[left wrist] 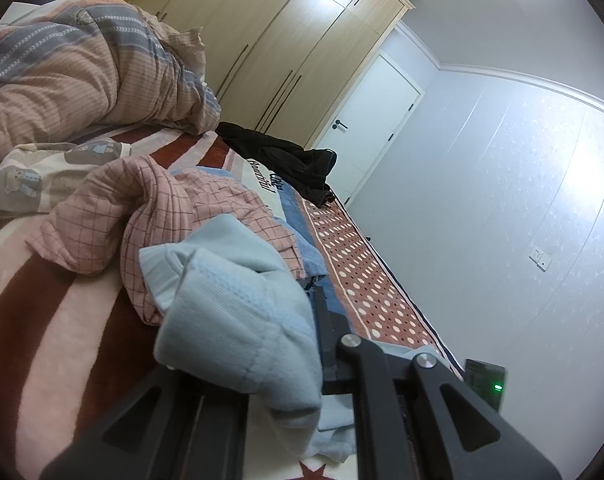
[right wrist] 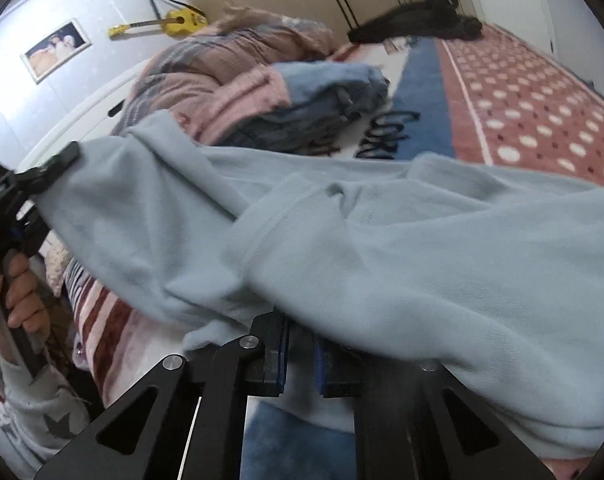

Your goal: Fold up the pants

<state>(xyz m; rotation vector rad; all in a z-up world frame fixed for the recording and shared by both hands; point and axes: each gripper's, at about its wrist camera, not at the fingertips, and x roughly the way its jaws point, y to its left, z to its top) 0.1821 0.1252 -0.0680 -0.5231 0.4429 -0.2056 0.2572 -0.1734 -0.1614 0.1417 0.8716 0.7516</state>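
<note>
Two grippers hold one pair of light blue pants (right wrist: 381,248) stretched above the bed (left wrist: 54,320). At the far left of the right wrist view, the person's left hand (right wrist: 20,292) wraps the handle of the left gripper (right wrist: 64,160), whose black fingers are closed on one end of the pants. From there the fabric runs rightward in a long sagging band across the whole view. Lower down, just right of centre, the right gripper (right wrist: 302,344) has its fingers pinched together on a bunched fold, with cloth draped over the right finger.

In the left wrist view, the striped maroon and pink blanket covers the bed at left, with a bear-print pillow (left wrist: 26,176) and a rumpled striped duvet (left wrist: 82,72) above it. Toward the middle lies a crumpled pink checked garment (left wrist: 142,216), touching the blue pants where they bulge up over the left gripper's fingers; the right finger (left wrist: 321,320) shows as a dark bar beside the cloth, the left one is hidden under it. Farther back, a black garment (left wrist: 290,160) lies near the bed's edge. A wooden wardrobe (left wrist: 294,40) stands behind, then a white door (left wrist: 369,128), and a pale wall at right. A yellow guitar (right wrist: 174,22) leans by the headboard wall in the right wrist view.
</note>
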